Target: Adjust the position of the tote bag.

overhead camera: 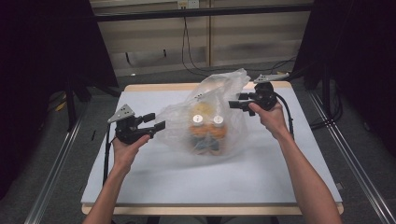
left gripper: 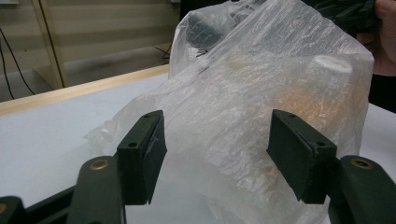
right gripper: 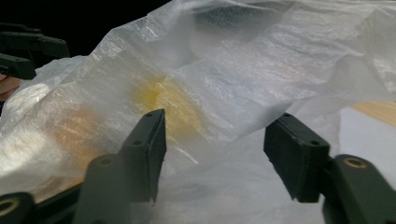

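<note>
A clear plastic bag [overhead camera: 210, 116] sits mid-table with small white-capped orange bottles [overhead camera: 208, 128] inside. My left gripper [overhead camera: 156, 122] is open at the bag's left edge; in the left gripper view the crinkled bag [left gripper: 243, 107] lies between and beyond its spread jaws. My right gripper [overhead camera: 236, 101] is open at the bag's upper right side. In the right gripper view the bag [right gripper: 224, 84] fills the space ahead of the jaws, with a yellow-orange blur [right gripper: 163, 100] showing through the film. Neither pair of jaws pinches the film.
The white table top [overhead camera: 196, 177] has a wooden rim [overhead camera: 154, 87]. Metal rails run along the floor on both sides. Cables hang on the wall behind. Dark curtains stand left and right.
</note>
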`<state>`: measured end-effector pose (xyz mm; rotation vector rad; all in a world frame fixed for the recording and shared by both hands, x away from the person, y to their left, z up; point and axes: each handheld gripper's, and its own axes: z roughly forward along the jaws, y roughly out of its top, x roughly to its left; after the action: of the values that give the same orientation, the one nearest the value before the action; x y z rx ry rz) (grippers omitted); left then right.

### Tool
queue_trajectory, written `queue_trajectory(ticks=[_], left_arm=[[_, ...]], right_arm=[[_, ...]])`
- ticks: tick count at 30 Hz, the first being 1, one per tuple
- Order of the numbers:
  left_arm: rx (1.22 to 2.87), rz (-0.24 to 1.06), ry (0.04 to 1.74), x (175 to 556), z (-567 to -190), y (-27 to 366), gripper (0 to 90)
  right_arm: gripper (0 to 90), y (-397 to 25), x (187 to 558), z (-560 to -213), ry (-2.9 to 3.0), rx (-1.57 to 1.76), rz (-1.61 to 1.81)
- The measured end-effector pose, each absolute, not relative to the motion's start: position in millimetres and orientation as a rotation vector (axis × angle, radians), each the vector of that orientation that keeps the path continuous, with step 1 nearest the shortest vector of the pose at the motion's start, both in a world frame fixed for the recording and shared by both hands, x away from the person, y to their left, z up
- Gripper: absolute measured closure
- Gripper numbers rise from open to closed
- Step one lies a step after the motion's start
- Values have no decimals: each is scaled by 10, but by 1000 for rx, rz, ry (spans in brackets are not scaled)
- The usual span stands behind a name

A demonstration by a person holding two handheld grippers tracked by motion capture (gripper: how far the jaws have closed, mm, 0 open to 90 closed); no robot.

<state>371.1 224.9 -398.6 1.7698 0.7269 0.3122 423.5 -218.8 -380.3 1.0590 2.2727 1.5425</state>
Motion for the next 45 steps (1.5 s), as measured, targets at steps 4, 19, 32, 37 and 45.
queue_trajectory(ticks=[4,19,32,37,45], left_arm=[[1773,319,726,3693,-3970,2264,364],[1803,278,732,3678,-4021,2270,251],[1803,177,685,3792,-4175,2115,524],[1774,224,655,3722,-4049,2137,771],[1734,267,617,3635,-3855,2198,840]], right_arm=[[704,-2093,4249,-3817,2282,1032,1540],[900,-2112,4123,-3679,2222,1004,1531],[900,-2126,4030,-3579,2234,964,1508],[900,-2131,4009,-3557,2233,957,1509],[900,-2226,3900,-3408,2180,935,1550]])
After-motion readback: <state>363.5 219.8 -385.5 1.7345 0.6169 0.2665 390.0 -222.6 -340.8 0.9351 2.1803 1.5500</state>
